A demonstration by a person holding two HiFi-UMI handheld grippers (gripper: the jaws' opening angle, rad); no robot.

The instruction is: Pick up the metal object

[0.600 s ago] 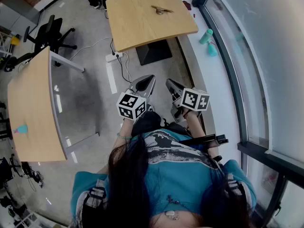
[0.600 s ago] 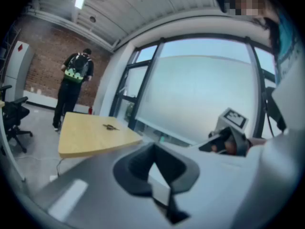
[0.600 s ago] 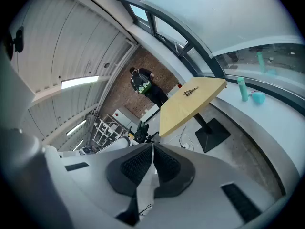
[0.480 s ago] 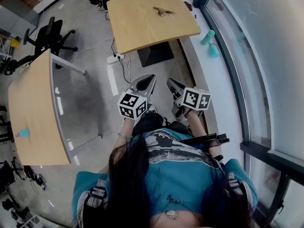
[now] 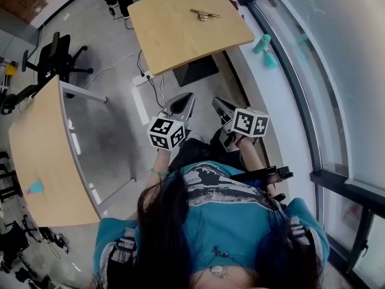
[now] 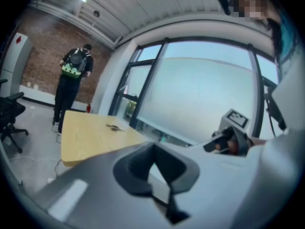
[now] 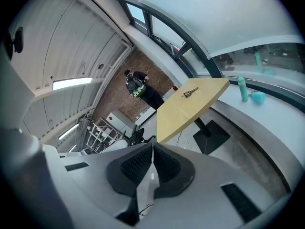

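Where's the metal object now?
The metal object lies on the wooden table at the head view's top centre, near the table's far edge, left of the teal bottle.

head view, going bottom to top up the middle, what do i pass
person's hair → left tongs and right tongs, side by side → wooden table → metal object on it

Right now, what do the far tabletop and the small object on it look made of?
Tabletop: looks like light wood or wood-look laminate, matte; even tan colour, no glare. Metal object: likely metal, brassy-grey with a dull sheen; too small to confirm.
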